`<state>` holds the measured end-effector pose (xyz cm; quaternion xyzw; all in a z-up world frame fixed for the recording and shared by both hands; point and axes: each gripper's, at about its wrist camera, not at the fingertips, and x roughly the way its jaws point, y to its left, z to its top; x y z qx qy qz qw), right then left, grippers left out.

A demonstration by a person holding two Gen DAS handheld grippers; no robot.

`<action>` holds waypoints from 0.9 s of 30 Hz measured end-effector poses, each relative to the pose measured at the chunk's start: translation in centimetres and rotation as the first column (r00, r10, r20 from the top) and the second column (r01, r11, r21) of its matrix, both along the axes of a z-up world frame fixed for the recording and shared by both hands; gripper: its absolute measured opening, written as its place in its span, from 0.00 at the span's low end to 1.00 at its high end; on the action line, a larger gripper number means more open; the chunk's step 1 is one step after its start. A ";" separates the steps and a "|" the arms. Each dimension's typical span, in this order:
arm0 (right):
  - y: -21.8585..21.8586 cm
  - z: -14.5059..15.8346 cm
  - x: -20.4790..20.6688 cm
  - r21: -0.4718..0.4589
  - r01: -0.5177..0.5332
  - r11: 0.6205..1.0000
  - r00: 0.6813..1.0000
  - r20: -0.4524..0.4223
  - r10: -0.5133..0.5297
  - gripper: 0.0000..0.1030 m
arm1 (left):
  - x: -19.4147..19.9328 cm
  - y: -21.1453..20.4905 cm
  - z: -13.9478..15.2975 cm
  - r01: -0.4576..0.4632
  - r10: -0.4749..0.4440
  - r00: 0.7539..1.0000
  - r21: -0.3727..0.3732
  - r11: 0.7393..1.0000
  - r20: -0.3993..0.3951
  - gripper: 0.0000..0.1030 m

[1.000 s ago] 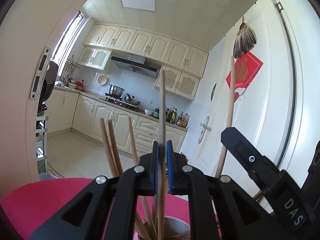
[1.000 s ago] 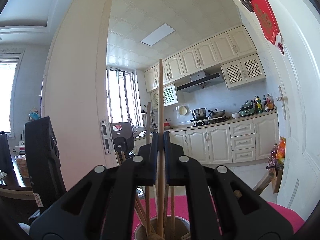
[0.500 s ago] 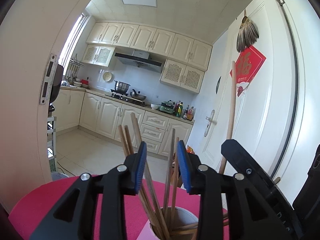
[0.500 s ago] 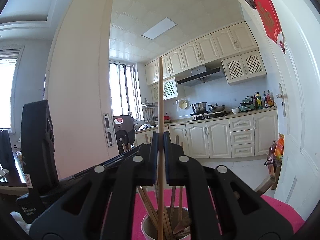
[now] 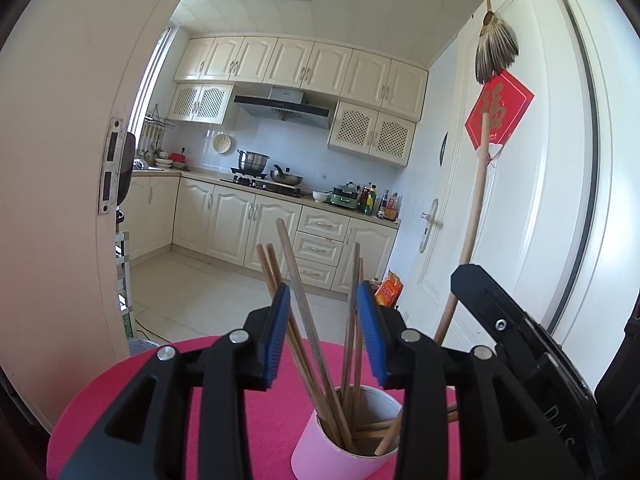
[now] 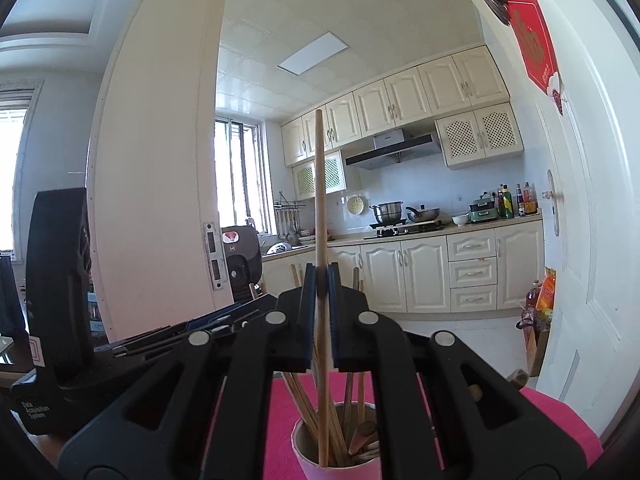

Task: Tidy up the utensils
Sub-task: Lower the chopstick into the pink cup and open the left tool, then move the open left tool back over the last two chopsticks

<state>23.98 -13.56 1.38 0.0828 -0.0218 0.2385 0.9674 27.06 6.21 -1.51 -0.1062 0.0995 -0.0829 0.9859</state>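
Note:
A pink cup (image 5: 320, 450) stands on the red table (image 5: 132, 392) with several wooden chopsticks (image 5: 296, 280) leaning in it. My left gripper (image 5: 323, 332) hovers just above and in front of the cup; its jaws are opening, and the chopsticks rise in the gap without touching the blue pads (image 5: 276, 336). My right gripper (image 6: 320, 280) is shut on a long wooden chopstick (image 6: 319, 184), held upright with its lower end inside the cup (image 6: 316, 466). In the left wrist view that chopstick (image 5: 476, 216) slants up past the right gripper's body (image 5: 520, 344).
The left gripper's body (image 6: 60, 280) sits close on the left in the right wrist view. A white door (image 5: 540, 200) stands to the right and a door frame (image 5: 60, 180) to the left. Kitchen cabinets (image 5: 240, 216) lie beyond the table.
My left gripper has let go of the chopstick it held, opened and drawn back a little; that chopstick now rests in the cup. The right gripper keeps its grip and has barely moved.

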 end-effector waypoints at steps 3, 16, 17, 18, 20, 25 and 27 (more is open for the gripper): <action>0.1 0.1 -0.1 -0.009 0.007 1.000 1.000 -0.012 -0.007 0.07 | -0.4 0.0 0.2 0.003 -0.003 1.000 0.008 1.000 -0.012 0.35; -0.2 1.8 -3.3 -0.044 0.067 0.997 0.998 0.000 -0.067 0.17 | -3.3 0.4 1.6 -0.006 0.008 0.999 0.025 1.000 -0.049 0.39; -0.2 2.1 -3.8 -0.045 0.075 0.996 0.997 0.006 -0.075 0.17 | -3.7 0.4 1.8 -0.008 0.009 0.999 0.029 1.000 -0.050 0.40; -0.3 2.3 -4.2 -0.047 0.084 0.995 0.996 0.011 -0.084 0.18 | -4.1 0.5 2.0 -0.010 0.012 0.999 0.032 0.999 -0.049 0.40; -0.5 2.8 -5.4 -0.052 0.112 0.992 0.994 0.021 -0.112 0.35 | -5.0 0.5 2.4 -0.011 0.012 0.999 0.033 0.999 -0.042 0.41; -1.0 3.6 -7.8 -0.069 0.147 0.987 0.988 0.046 -0.144 0.52 | -7.3 0.3 3.0 -0.015 0.017 0.999 0.048 0.999 -0.046 0.45; -1.2 3.7 -8.6 -0.067 0.150 0.986 0.988 0.040 -0.147 0.54 | -8.2 0.4 3.2 -0.017 0.019 0.999 0.050 0.999 -0.048 0.45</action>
